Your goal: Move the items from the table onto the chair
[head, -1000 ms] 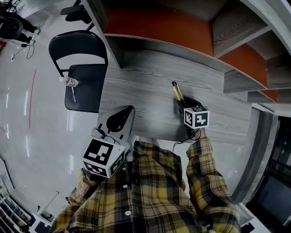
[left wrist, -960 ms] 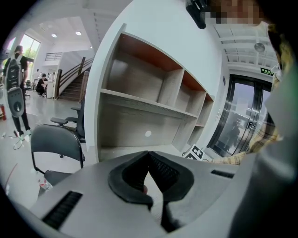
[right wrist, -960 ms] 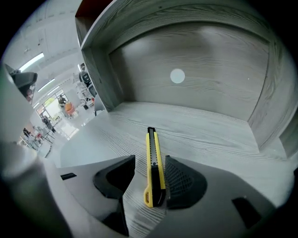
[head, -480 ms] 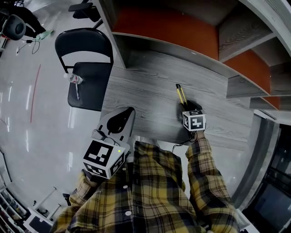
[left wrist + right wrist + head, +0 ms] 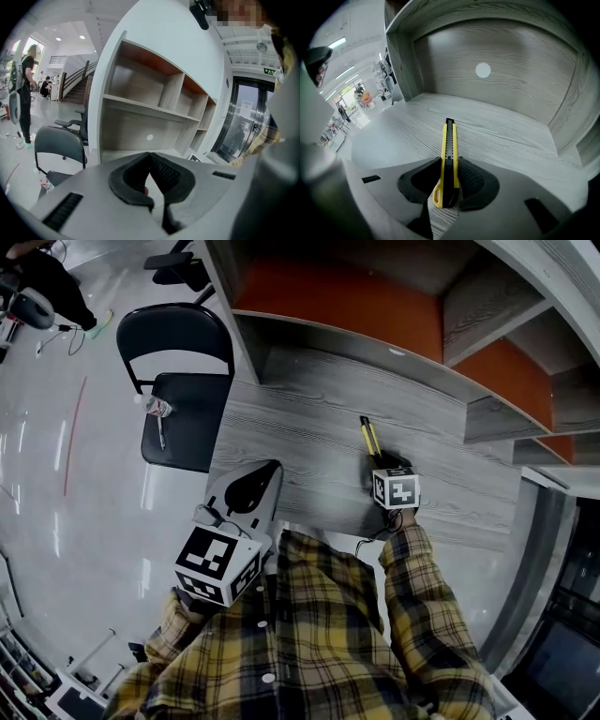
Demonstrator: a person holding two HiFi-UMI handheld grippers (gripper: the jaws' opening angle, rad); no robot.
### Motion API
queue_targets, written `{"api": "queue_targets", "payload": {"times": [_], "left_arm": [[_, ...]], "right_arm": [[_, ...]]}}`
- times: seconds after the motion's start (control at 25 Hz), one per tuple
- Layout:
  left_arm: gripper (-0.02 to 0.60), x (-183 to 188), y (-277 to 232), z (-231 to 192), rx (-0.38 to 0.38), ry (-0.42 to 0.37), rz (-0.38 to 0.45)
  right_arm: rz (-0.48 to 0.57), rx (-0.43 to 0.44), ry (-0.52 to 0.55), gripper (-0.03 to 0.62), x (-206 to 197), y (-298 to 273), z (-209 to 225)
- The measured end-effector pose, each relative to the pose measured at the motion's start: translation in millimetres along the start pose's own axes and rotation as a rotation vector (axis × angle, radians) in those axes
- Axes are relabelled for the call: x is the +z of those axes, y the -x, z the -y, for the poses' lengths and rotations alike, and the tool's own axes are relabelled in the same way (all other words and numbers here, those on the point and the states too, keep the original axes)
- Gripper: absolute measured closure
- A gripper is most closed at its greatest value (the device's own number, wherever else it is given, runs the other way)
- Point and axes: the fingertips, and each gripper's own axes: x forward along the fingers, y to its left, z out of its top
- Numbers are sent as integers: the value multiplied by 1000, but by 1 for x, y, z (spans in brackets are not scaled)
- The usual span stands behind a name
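Note:
A yellow and black utility knife (image 5: 369,437) lies on the grey wooden table (image 5: 300,427), pointing away from me. My right gripper (image 5: 380,465) sits at its near end. In the right gripper view the utility knife (image 5: 449,145) runs straight out between the two black pads, and the right gripper (image 5: 449,161) jaws are closing, both pads against the knife's sides. My left gripper (image 5: 267,468) hovers over the table's near left edge, shut and empty; in its own view the left gripper (image 5: 150,157) has its tips together. The black folding chair (image 5: 187,427) stands left of the table.
On the chair seat lie a small crumpled clear wrapper (image 5: 157,407) and a thin pen-like stick (image 5: 161,435). Shelving with orange back panels (image 5: 337,296) rises behind the table. A person (image 5: 23,93) stands far off on the glossy floor.
The right gripper has come forward a little along the knife's near end. The left gripper has stayed where it was.

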Motion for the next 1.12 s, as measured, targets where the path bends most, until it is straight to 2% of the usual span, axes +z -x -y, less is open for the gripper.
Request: {"api": "queue_targets", "payload": {"times": [0.36, 0.64, 0.92, 1.12], "left_arm": [[577, 9, -1, 9, -2, 6, 38], [577, 17, -7, 17, 22, 7, 72], [577, 23, -6, 10, 75, -10, 74], [577, 25, 9, -15, 147, 29, 90]], "right_arm": [[133, 81, -109, 468, 18, 41, -17], [241, 176, -91, 468, 39, 91, -41], [321, 250, 52, 468, 61, 133, -79], [334, 351, 120, 468, 69, 144, -121]]}}
